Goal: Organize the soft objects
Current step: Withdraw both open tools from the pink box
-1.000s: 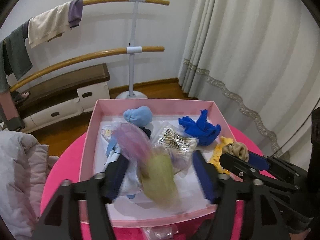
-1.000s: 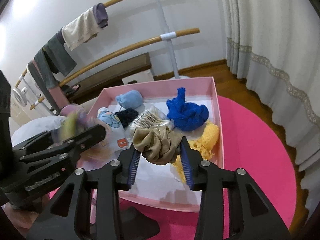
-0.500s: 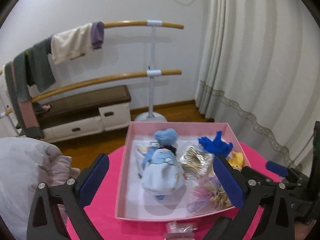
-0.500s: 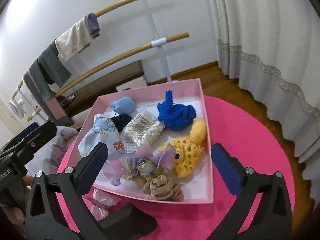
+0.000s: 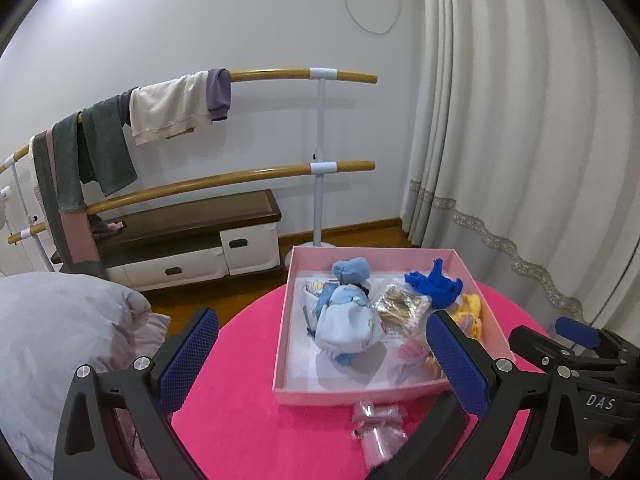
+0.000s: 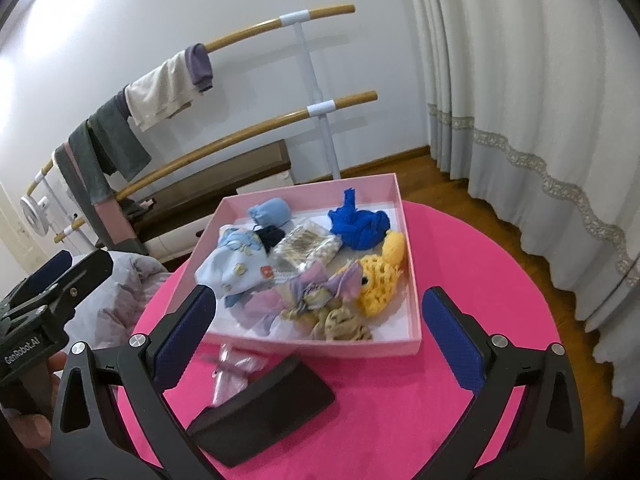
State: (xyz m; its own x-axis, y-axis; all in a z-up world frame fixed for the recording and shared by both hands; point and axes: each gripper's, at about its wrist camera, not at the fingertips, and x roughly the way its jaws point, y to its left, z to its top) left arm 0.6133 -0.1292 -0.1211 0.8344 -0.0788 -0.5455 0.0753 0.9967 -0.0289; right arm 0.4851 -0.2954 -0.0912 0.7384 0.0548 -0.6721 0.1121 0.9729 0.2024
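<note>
A pink box (image 6: 412, 288) sits on the round pink table (image 6: 460, 264). In it lie a light blue baby garment (image 6: 234, 266), a blue pouch (image 6: 270, 210), a royal blue cloth (image 6: 358, 222), a yellow crochet piece (image 6: 378, 278), a purple-pink scrunchie (image 6: 304, 292), a tan scrunchie (image 6: 340, 322) and a clear bag of cotton swabs (image 6: 308, 246). My left gripper (image 5: 322, 358) is open and empty, held above the table before the box (image 5: 284, 344). My right gripper (image 6: 320, 340) is open and empty, near the box's front edge.
A small clear plastic bag (image 6: 230, 372) and a black flat object (image 6: 260, 412) lie on the table in front of the box. A wooden clothes rail with hung garments (image 5: 168, 108), a low bench (image 5: 192, 236), a curtain (image 5: 520, 160) and a grey pillow (image 5: 52, 336) surround the table.
Both grippers let go of their scrunchies, which now lie at the front of the box. Both grippers opened wide and pulled back and up from the box.
</note>
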